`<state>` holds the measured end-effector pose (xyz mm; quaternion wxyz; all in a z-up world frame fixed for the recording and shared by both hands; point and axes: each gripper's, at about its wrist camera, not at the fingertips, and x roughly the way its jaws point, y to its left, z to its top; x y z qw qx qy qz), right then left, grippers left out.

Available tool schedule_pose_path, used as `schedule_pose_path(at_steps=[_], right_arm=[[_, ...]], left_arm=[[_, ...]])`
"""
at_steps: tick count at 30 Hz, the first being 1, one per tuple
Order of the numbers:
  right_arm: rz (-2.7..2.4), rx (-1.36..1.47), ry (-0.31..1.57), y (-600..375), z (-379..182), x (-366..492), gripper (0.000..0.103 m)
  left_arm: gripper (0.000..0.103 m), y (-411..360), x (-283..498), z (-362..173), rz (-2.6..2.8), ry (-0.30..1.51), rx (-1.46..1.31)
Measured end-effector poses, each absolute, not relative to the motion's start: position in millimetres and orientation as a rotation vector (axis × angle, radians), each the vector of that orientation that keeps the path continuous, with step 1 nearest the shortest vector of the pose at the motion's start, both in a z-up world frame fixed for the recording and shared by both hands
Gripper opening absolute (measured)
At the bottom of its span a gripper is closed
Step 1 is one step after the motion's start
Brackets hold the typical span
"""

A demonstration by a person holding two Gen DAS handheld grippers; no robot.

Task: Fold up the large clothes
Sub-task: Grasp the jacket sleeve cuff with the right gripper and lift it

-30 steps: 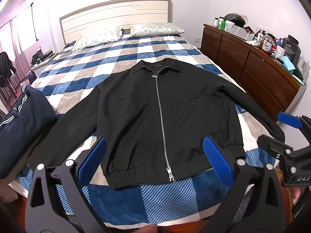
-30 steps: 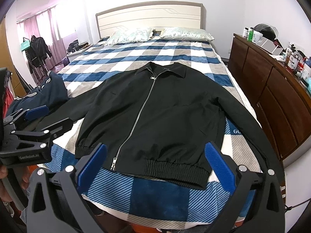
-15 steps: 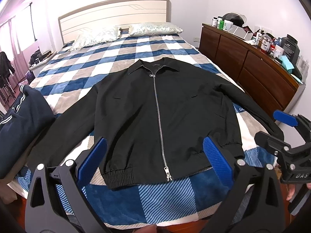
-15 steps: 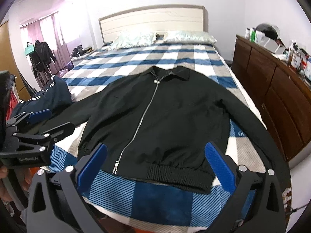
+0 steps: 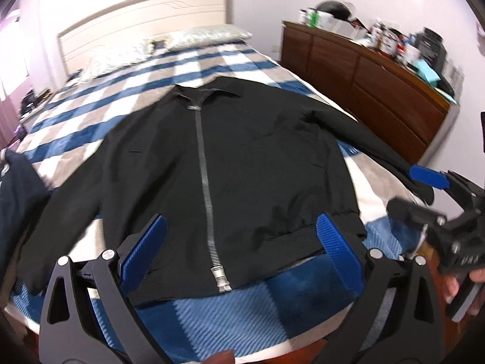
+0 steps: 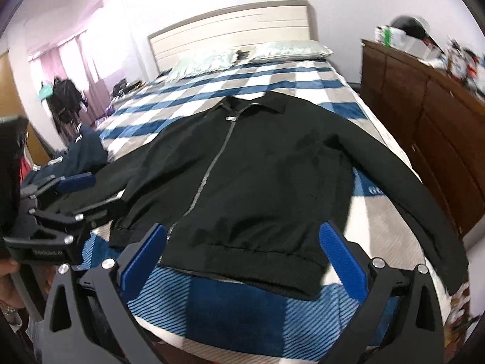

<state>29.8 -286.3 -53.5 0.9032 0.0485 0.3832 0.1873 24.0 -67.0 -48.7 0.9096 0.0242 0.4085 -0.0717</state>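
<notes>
Both the left gripper [image 5: 241,244] and the right gripper [image 6: 242,251] hang wide-jawed and empty over the hem of the black jacket [image 5: 230,163], zipped and spread flat on the checked bed [image 5: 230,312], seemingly touching nothing through the blur

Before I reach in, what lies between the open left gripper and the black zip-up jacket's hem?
Only bare blue-striped checked bedspread separates the left gripper from the black zip-up jacket, per the left wrist view.

Both grippers close in on the black jacket [image 5: 236,157]: its hem now lies between the spread pads of the left gripper [image 5: 241,253] and the right gripper [image 6: 242,256], nearer than before.
</notes>
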Motion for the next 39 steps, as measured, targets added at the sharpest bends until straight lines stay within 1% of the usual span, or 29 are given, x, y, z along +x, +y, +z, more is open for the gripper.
schedule_pose_path(at_steps=[6, 9, 13, 15, 17, 22, 31, 34, 37, 39], right_arm=[[0.269, 0.313, 0.839, -389, -97, 37, 0.099], [0.179, 0.481, 0.856, -457, -128, 33, 0.099], [0.069, 0.775, 0.844, -541, -174, 18, 0.099], [0.06, 0.962, 0.81, -574, -201, 11, 0.099], [0.065, 1.084, 0.775, -593, -220, 9, 0.099], [0.036, 1.199, 0.729, -610, -244, 21, 0.099], [-0.007, 1.329, 0.596, -623, -241, 35, 0.099], [-0.012, 1.331, 0.601, -628, -240, 43, 0.099], [-0.01, 1.356, 0.56, -639, -240, 55, 0.099], [-0.028, 1.371, 0.585, -645, -245, 68, 0.099]], left_arm=[[0.097, -115, 42, -75, -0.251, 0.843, 0.073], [0.097, -144, 52, -91, -0.298, 0.842, 0.109], [0.097, -181, 68, -113, -0.365, 0.845, 0.138], [0.097, -199, 77, -125, -0.39, 0.844, 0.148], [0.097, -213, 85, -135, -0.417, 0.851, 0.147], [0.097, -239, 99, -156, -0.44, 0.875, 0.161], [0.097, -243, 117, -178, -0.468, 0.931, 0.107], [0.097, -243, 119, -185, -0.487, 0.951, 0.085], [0.097, -243, 122, -196, -0.507, 0.992, 0.068], [0.097, -245, 120, -200, -0.508, 0.986, 0.082]])
